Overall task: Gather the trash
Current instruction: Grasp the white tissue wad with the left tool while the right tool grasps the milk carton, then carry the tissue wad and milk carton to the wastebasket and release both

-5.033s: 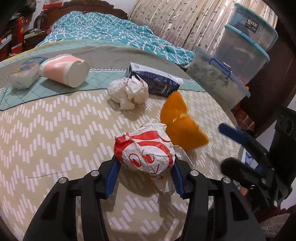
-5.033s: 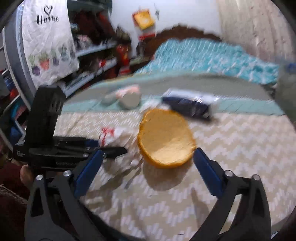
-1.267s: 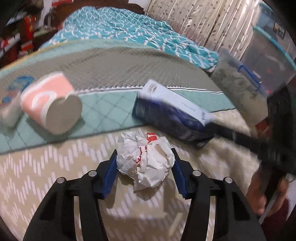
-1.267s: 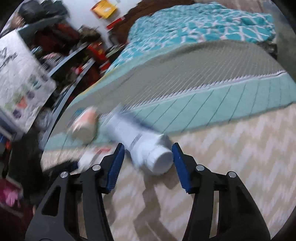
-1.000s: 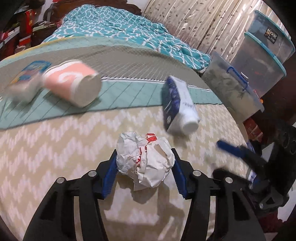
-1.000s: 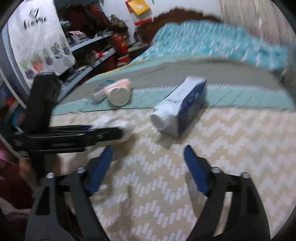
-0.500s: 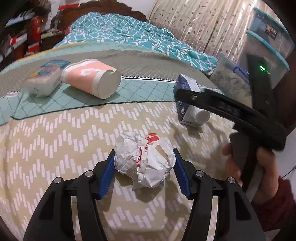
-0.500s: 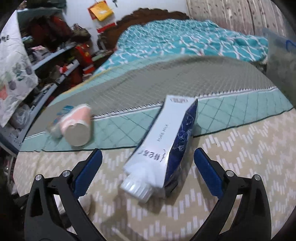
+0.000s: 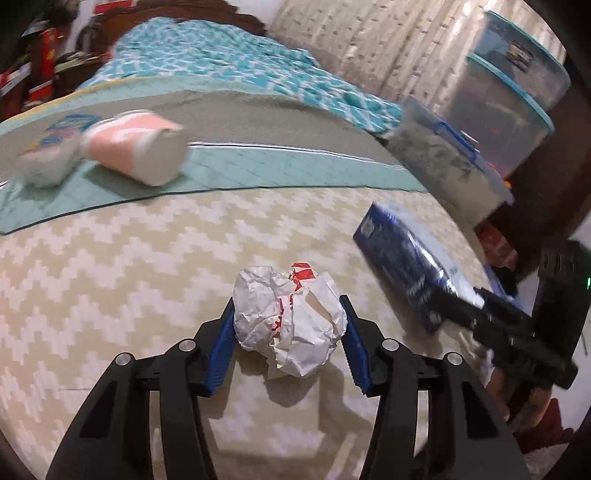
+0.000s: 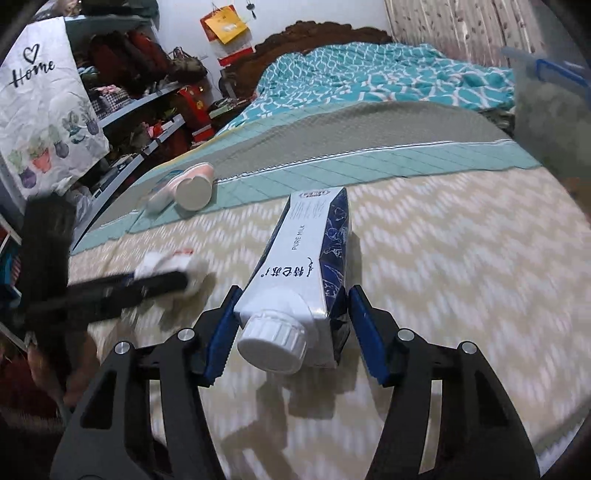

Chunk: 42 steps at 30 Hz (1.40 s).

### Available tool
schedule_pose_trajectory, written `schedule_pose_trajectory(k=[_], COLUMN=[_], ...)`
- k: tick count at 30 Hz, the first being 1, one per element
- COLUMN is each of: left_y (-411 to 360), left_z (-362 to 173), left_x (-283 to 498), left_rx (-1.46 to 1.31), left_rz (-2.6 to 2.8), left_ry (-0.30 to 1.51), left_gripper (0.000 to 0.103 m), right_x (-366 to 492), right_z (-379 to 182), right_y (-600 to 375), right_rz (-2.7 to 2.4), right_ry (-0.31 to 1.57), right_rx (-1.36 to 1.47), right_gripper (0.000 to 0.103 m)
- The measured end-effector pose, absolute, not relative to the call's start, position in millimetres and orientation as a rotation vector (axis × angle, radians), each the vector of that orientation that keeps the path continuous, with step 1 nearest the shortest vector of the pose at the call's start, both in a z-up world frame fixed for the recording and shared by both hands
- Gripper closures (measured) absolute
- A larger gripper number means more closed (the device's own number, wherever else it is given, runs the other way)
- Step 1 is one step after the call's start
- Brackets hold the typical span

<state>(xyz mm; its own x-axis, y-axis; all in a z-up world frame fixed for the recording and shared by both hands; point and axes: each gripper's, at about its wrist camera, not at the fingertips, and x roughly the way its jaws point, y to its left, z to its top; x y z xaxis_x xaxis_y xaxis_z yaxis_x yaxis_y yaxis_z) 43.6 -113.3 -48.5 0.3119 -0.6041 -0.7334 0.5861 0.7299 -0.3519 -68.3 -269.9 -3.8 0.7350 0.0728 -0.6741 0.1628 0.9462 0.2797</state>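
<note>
Right wrist — carton [image 10: 306, 258] reads "PURE MILK"

Bedroom: bed [image 10: 461, 258] with chevron cover, teal quilt [image 10: 369, 77], carved wooden headboard [image 10: 325, 31]; cluttered shelves [image 10: 147, 99]; patterned curtain [image 9: 369, 48]; stacked clear storage bins [image 9: 517, 92].

"pure milk" on milk carton [image 10: 303, 258]; "home" on hanging cloth [image 10: 40, 107].

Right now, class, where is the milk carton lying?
In the right wrist view, the milk carton lies on the zigzag bedspread, cap end between the right tool fingers.
</note>
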Motion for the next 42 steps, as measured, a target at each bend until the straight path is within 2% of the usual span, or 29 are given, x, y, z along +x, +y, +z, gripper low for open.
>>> schedule_pose_trajectory(k=[5, 7, 8, 9, 14, 18, 19, 20, 21, 22, 23, 26, 35, 42], left_y=[-145.8, -157.0, -160.1, -162.1, -156.2, -152.3, -153.1, -156.3, -160.8, -166.2, -170.6, -190.3, -272.2, -363.7], left_z=[-43.6, -45.4, -46.8, -48.5, -49.4, -48.5, -49.0, -49.5, -50.8, -52.4, -51.9, -51.5, -42.7, -46.7], left_x=[23.2, 16.3, 14.8, 13.8, 19.4, 21.8, 21.5, 21.2, 20.2, 18.6, 16.6, 13.6, 14.8, 14.4], left_rx=[0.053, 0.095, 0.112, 0.124, 0.110, 0.101, 0.104, 0.112, 0.125, 0.147, 0.170, 0.212, 0.215, 0.267], left_rz=[-0.876, -0.875, -0.864, -0.854, -0.813, -0.800, -0.801, -0.804, -0.811, -0.818, -0.819, -0.876, -1.048, -1.146], left_ry=[0.959, 0.960, 0.960, 0.960, 0.968, 0.975, 0.975, 0.974, 0.974, 0.973, 0.956, 0.958, 1.009, 1.058], left_gripper=[0.051, 0.043, 0.036, 0.033, 0.025, 0.024, 0.024, 0.026, 0.030, 0.034, 0.049, 0.057, 0.059, 0.059], right_x=[-104.9, -111.0, -112.5, -114.2, -109.8, -102.2, -101.2, -100.8, -100.4, -100.5, -102.5, -111.5, -147.1, -181.4], right_z=[-11.6, -15.5, -16.1, -16.0, -14.3, -20.2, -22.1, -23.3, -24.8, -26.7, -26.8, -25.5, -17.4, -20.9], right_y=[-269.6, -266.4, -265.8, -265.9, -261.3, -257.9, -260.4, -261.8, -263.9, -268.6, -270.7, -282.4, -342.5, -411.3], right_rz=[-0.139, -0.183, -0.200, -0.207, -0.190, -0.189, -0.192, -0.189, -0.184, -0.171, -0.171, -0.216, -0.374, -0.498], right_ry=[0.742, 0.731, 0.719, 0.706, 0.674, 0.684, 0.688, 0.690, 0.700, 0.708, 0.700, 0.667, 0.561, 0.519], right_rx=[0.273, 0.236, 0.229, 0.228, 0.231, 0.224, 0.234, 0.242, 0.249, 0.265, 0.280, 0.317, 0.420, 0.533], right_gripper=[0.042, 0.034, 0.022, 0.016, 0.010, 0.010, 0.010, 0.017, 0.041, 0.044, 0.045, 0.046, 0.046, 0.046])
